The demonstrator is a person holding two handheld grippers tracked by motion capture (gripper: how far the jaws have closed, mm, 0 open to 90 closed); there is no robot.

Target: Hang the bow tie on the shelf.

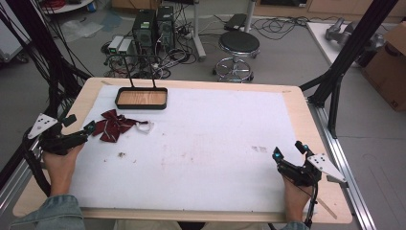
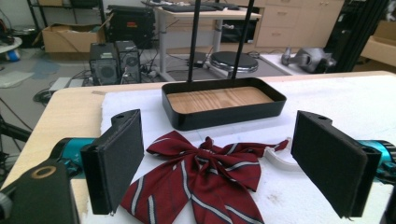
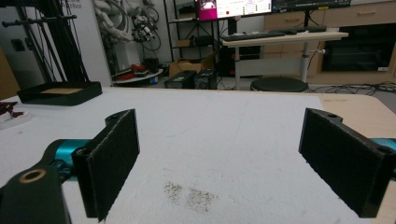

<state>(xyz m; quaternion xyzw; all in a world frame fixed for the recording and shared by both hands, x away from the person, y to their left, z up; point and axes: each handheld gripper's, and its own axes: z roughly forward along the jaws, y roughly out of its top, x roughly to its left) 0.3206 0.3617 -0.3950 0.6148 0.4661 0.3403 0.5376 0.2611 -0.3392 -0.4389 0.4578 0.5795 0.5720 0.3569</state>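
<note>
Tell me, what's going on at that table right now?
Both hand-held grippers open: left at the striped bow tie, right idle, empty. Bow tie flat before the black tray. Nothing in the way.

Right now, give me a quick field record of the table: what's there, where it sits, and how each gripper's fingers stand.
item: dark red striped bow tie with a white strap, lying flat on the white mat, left side
tray: black, wood-bottomed, at the far edge of the mat, beyond the bow tie, apart from it
left gripper: fingers open, just short of the bow tie, aimed at it, holding nothing
right gripper: fingers open, over the bare mat at the near right, holding nothing
mat marks: faint stains mid-mat, dark specks ahead of the right gripper
</note>
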